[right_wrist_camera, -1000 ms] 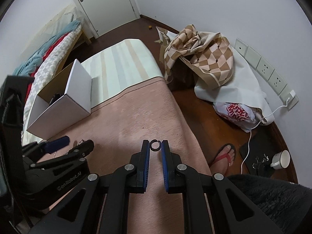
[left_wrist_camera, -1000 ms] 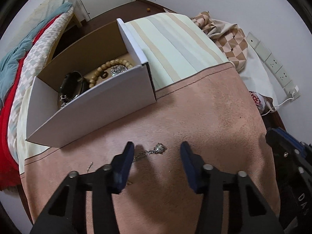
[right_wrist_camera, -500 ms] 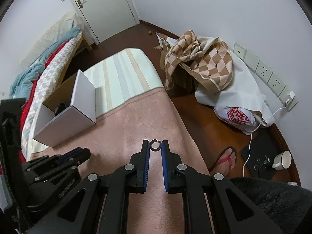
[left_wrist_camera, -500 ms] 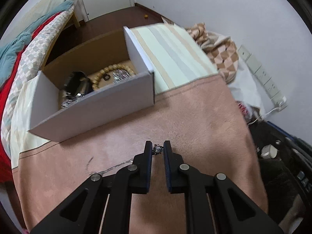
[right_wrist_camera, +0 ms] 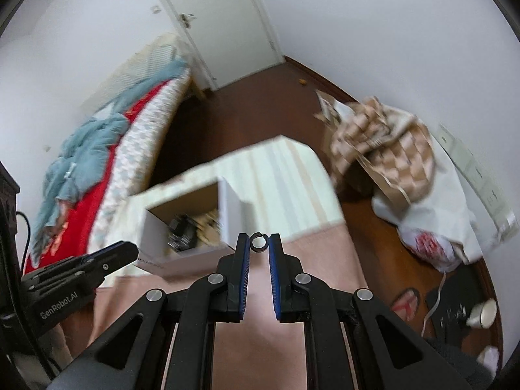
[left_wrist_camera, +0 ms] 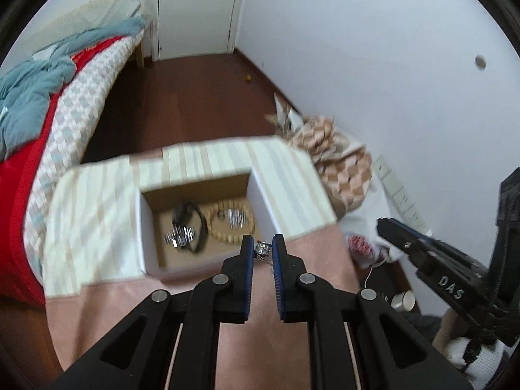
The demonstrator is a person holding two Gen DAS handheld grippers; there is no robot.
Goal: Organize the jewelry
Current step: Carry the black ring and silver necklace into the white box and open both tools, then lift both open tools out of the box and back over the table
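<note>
My left gripper (left_wrist_camera: 262, 249) is shut on a silver necklace pendant (left_wrist_camera: 262, 248), lifted above the pink cloth just in front of the open white box (left_wrist_camera: 144, 224). The box holds a wooden bead bracelet (left_wrist_camera: 227, 234), a black item (left_wrist_camera: 191, 224) and sparkly silver pieces (left_wrist_camera: 179, 239). My right gripper (right_wrist_camera: 259, 243) is shut on a small dark ring (right_wrist_camera: 259, 242), raised over the pink cloth to the right of the box (right_wrist_camera: 230, 214). Each gripper shows at the edge of the other's view.
The pink cloth (left_wrist_camera: 286, 295) covers the near surface, with a striped cloth (left_wrist_camera: 286, 175) behind it. A bed with red and blue bedding (left_wrist_camera: 29, 104) lies left. Checked fabric (right_wrist_camera: 390, 149), a bag and a cup (right_wrist_camera: 484, 315) lie on the floor at the right.
My left gripper closed on the pendant and lifted it off the pink cloth toward the box. My right gripper, still holding the ring, rose and moved toward the box.
</note>
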